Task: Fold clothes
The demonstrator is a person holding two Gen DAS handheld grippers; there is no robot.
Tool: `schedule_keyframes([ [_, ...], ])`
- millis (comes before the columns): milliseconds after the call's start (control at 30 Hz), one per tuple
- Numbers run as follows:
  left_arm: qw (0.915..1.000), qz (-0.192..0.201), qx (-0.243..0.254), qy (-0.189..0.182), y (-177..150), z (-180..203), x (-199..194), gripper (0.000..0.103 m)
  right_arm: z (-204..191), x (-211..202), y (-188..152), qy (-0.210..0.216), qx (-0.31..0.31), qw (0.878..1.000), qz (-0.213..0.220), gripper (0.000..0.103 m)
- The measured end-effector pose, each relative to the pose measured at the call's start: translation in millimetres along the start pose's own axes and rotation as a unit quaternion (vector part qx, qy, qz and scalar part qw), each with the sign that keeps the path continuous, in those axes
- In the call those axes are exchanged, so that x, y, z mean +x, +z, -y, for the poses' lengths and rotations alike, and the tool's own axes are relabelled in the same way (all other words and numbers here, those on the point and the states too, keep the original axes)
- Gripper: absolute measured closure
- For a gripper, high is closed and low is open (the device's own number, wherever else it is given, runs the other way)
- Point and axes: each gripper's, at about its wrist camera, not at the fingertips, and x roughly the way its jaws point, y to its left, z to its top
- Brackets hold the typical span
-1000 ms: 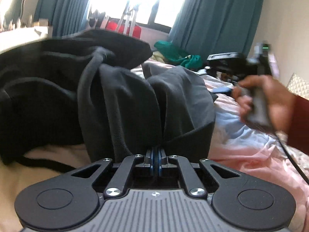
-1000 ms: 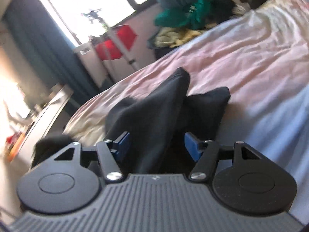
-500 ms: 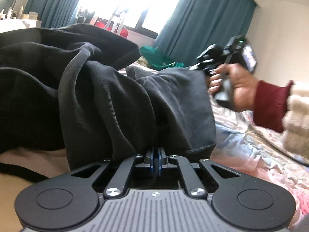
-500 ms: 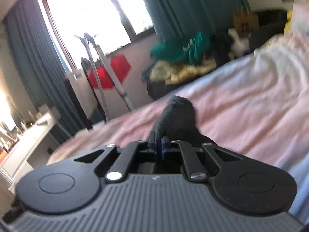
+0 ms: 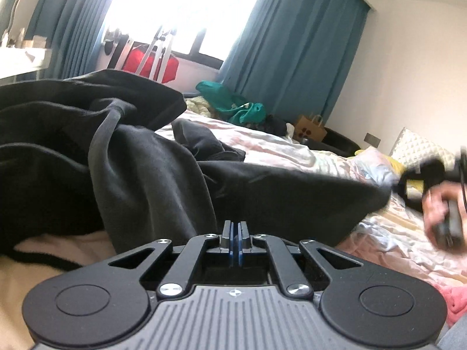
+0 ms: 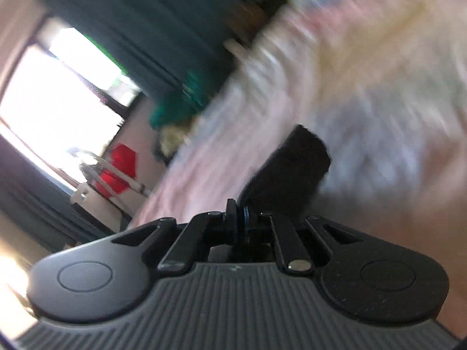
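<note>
At the bottom centre of the left wrist view, the left gripper [image 5: 235,233] is seen with its blue pads pressed together on a fold of the dark grey fleece garment [image 5: 163,180], as in both earlier frames. The garment is heaped across the left half of that frame on the pale pink, wrinkled bed sheet [image 5: 280,145]. One part of it, bunched close to the jaws half a second ago, is now drawn out in a long band toward the right edge, where the person's hand [image 5: 437,207], blurred, is found lower and farther right than before. In the right wrist view, tilted and heavily smeared, the right gripper [image 6: 240,227] is shown clamped on a dark end of the same cloth, which juts up past its tips at centre frame. A second ago its jaws stood wide around the cloth. The red bag [image 5: 150,62] is seen under the window, upper left.
</note>
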Motion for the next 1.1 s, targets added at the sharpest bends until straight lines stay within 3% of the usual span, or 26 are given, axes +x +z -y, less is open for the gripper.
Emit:
schedule_keyframes([
  [133,0.9997,-0.007,0.014,0.019,-4,6,-3,0.1,39,8,-7,0.006,0.075,0.993,-0.088,0.091],
  [167,0.9996,-0.008,0.016,0.021,-4,7,-3,0.1,44,8,-8,0.016,0.092,0.992,-0.09,0.089],
  [233,0.9995,-0.013,0.016,0.023,-5,6,-2,0.1,50,11,-7,0.038,0.119,0.988,-0.091,0.067],
  [300,0.9995,-0.016,0.015,0.022,-5,6,-1,0.1,58,15,-7,0.052,0.138,0.984,-0.095,0.053],
  [467,0.9995,-0.022,0.0,0.02,-4,2,4,0.1,66,40,-8,0.057,0.173,0.978,-0.104,0.048],
  [567,0.9994,-0.024,-0.007,0.024,-3,0,6,0.1,66,56,-3,0.032,0.149,0.984,-0.091,0.052],
  [600,0.9994,-0.025,-0.005,0.025,-4,0,7,0.1,66,61,0,0.024,0.14,0.986,-0.083,0.066],
  [633,0.9993,-0.026,-0.002,0.027,-4,0,8,0.1,65,65,3,0.021,0.128,0.989,-0.076,0.087],
  [667,0.9991,-0.031,0.002,0.027,-4,0,8,0.1,62,68,6,0.021,0.113,0.991,-0.068,0.092],
  [733,0.9985,-0.03,0.038,0.026,0,6,5,0.099,52,72,14,0.026,0.057,0.997,-0.04,0.097],
  [833,0.999,-0.015,0.041,0.006,10,9,-10,0.099,30,60,26,0.047,-0.027,0.998,0.02,0.097],
  [900,0.9996,-0.01,0.027,-0.007,15,8,-22,0.087,26,52,35,0.071,-0.048,0.994,0.061,0.098],
  [967,0.9998,-0.006,0.011,-0.013,19,4,-33,0.078,30,50,42,0.047,-0.064,0.992,0.097,0.098],
  [1033,0.9993,-0.014,-0.033,-0.009,22,-7,-41,0.058,55,50,49,0.005,-0.018,0.994,0.108,0.098],
  [1100,0.9928,-0.018,-0.118,0.006,21,-33,-47,0.038,81,50,55,-0.032,0.028,0.993,0.112,0.098],
])
